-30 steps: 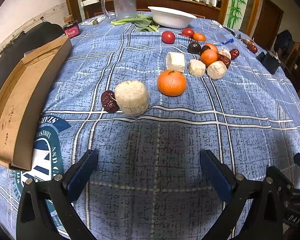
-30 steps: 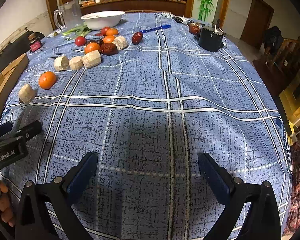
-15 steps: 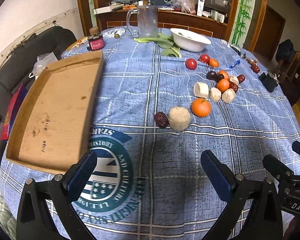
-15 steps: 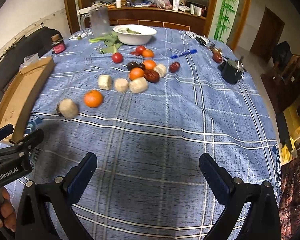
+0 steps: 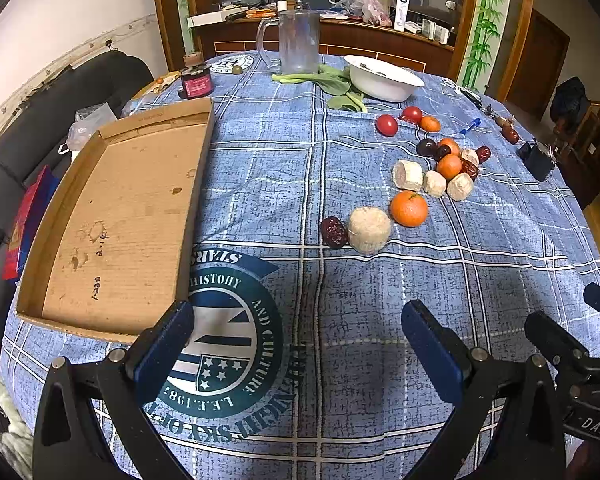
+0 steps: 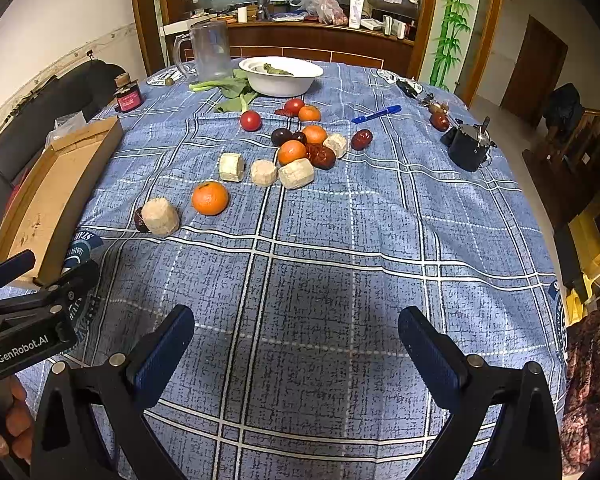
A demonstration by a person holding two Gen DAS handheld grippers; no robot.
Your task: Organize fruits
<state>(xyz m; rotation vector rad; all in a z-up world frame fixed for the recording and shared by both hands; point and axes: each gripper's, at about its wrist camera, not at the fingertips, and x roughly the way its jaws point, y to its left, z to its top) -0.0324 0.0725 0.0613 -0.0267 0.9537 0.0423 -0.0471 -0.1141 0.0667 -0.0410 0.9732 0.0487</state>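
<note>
Fruit lies scattered on the blue checked tablecloth. An orange (image 5: 409, 208) (image 6: 209, 198) sits beside a pale round chunk (image 5: 369, 229) (image 6: 160, 216) and a dark red date (image 5: 333, 232). Farther back are several pale chunks (image 6: 263, 172), small oranges (image 6: 292, 152), dates (image 6: 361, 139), a dark plum (image 6: 281, 136) and tomatoes (image 6: 250, 120). An empty cardboard tray (image 5: 112, 216) (image 6: 40, 200) lies at the left. My left gripper (image 5: 296, 340) is open above the printed emblem, short of the fruit. My right gripper (image 6: 296, 340) is open over bare cloth, nothing between its fingers.
A white bowl (image 6: 280, 76), leafy greens (image 5: 332, 84) and a clear jug (image 5: 296, 42) stand at the far side. A small red jar (image 5: 196, 82) is near the tray's far corner. A black object (image 6: 468, 146) and blue pen (image 6: 376, 114) lie right. A dark sofa is at the left.
Both grippers have pulled back and risen from the table, so the fruit looks smaller and the whole tray has come into view. Both stay open.
</note>
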